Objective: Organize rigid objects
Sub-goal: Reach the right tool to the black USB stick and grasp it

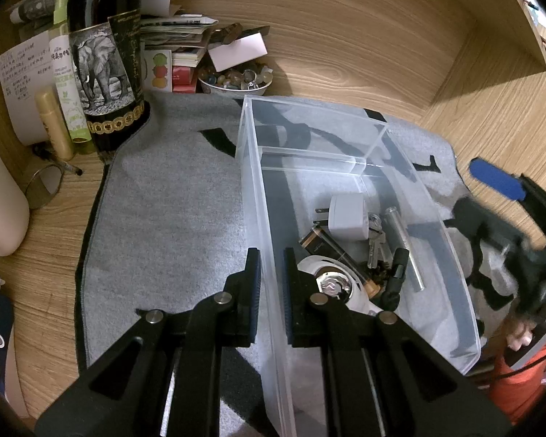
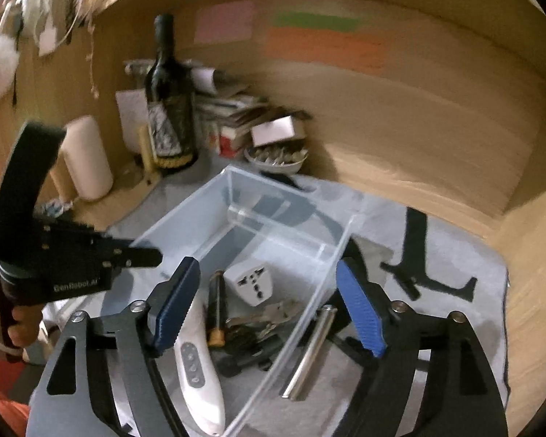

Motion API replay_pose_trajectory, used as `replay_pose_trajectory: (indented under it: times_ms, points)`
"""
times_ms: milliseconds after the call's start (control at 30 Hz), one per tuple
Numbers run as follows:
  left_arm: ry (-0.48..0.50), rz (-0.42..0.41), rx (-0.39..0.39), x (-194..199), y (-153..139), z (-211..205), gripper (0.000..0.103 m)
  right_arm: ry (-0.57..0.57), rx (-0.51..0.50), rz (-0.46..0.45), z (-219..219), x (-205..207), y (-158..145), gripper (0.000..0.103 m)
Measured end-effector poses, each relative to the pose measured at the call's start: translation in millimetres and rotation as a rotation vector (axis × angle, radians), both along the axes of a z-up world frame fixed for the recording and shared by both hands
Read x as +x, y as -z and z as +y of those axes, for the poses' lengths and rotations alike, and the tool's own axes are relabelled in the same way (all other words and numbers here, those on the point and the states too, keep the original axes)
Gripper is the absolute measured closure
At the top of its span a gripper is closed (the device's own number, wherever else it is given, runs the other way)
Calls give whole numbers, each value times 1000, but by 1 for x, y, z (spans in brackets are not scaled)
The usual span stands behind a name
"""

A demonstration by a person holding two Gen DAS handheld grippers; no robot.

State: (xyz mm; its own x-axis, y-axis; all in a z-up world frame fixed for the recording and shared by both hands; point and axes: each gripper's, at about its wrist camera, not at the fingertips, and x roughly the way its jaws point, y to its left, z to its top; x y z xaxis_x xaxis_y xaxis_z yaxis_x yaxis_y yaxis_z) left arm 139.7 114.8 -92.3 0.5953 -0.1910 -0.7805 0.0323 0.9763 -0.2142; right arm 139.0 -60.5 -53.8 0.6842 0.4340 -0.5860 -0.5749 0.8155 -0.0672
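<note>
1. On grey mat (image 1: 171, 196), atop wooden desk: clear plastic bin (image 1: 258, 182) w/ a divider across its far end.
2. Left gripper (image 1: 272, 276): pressed together on bin's near-left wall, one finger outside, one inside; pinching it, prob. to steady the bin.
3. Right gripper (image 2: 269, 302): spread wide, nothing betw. the blue pads (image 2: 360, 313). Hangs over bin's near end; its view is motion-blurred.
4. Already in bin, near compartment: white travel adapter (image 1: 345, 218), battery (image 1: 324, 245), keys (image 1: 375, 240), white handheld device w/ buttons (image 2: 196, 360), small black item (image 1: 396, 276) (can't ID).
5. Metal tube (image 2: 309, 353): left-wrist view shows it inside bin, lying by the right wall. Right-wrist view reads as if outside the wall, but prob. refraction thru clear plastic. Judged: inside.
6. Far compartment behind divider: looks empty.
7. Mat around bin: no loose rigid items seen, only black print marks.
8. Clutter at desk's back left: wine bottle (image 1: 105, 58), bowl of small stones (image 1: 236, 80), papers/boxes. Prob. not part of task, can't be sure.
9. Progress est.: most or all items are binned; right gripper empty above the pile fits a just-done drop. Left to do: any items out of frame, else release the bin wall.
</note>
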Motion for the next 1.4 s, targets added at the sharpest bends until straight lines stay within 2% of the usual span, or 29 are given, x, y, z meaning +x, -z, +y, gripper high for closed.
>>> replay_pose_trajectory:
  times_ms: [233,433,600,833,1000,1200,1233,1300,1367,1400]
  points:
    - [-1,-1,0,0,0,0,94,129,49,-42,-32,15,-17,23]
    - [-1,0,0,0,0,0,94,237,56,-29,-60,43,-13,23]
    - [0,0,-1,0,0,1,94,316,26,10,-79,75,3,23]
    - [-1,-1,2,0,1,0,94,395,-20,119,-103,119,37,23]
    - [-3,2,-8,0,1,1,94,393,-40,186,-100,136,59,25]
    - [-3,2,-10,0,0,1,94,373,-78,244,-91,148,80,42]
    - [-4,2,-11,0,1,1,94,372,-84,251,-90,150,84,48]
    - [-4,2,-11,0,0,1,94,366,-83,255,-90,151,87,52]
    - [-4,2,-9,0,0,0,94,360,-80,250,-90,150,86,73]
    - [-4,2,-10,0,0,1,94,354,-76,252,-91,148,85,77]
